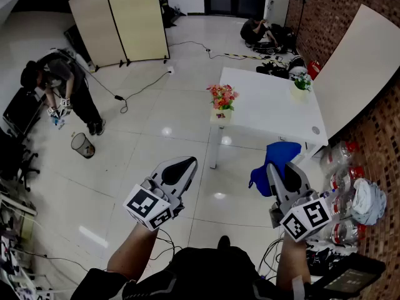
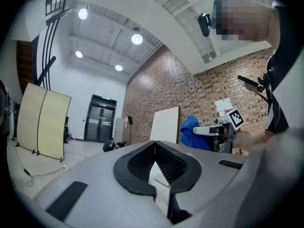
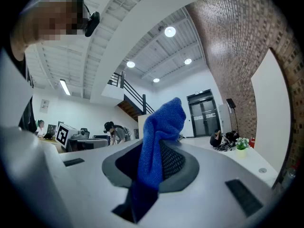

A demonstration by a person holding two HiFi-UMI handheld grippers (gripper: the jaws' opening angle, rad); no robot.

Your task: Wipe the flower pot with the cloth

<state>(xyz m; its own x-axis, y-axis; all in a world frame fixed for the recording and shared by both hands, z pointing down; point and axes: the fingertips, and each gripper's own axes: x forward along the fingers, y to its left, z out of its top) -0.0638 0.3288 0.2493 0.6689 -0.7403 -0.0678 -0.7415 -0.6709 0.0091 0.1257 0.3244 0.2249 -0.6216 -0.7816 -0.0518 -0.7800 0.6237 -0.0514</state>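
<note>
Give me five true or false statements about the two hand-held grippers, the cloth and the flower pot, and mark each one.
1. The right hand-held gripper is shut on a blue cloth. True.
2. The left hand-held gripper holds a flower pot. False: its jaws are shut with nothing between them.
3. The pot of pink and red flowers stands at a corner of the white table. True.
4. The blue cloth is pressed against that pot. False: it hangs from the gripper in the air, apart from the table.
5. The dark mesh wastebasket stands on the table. False: it is on the floor, off to the left.
</note>
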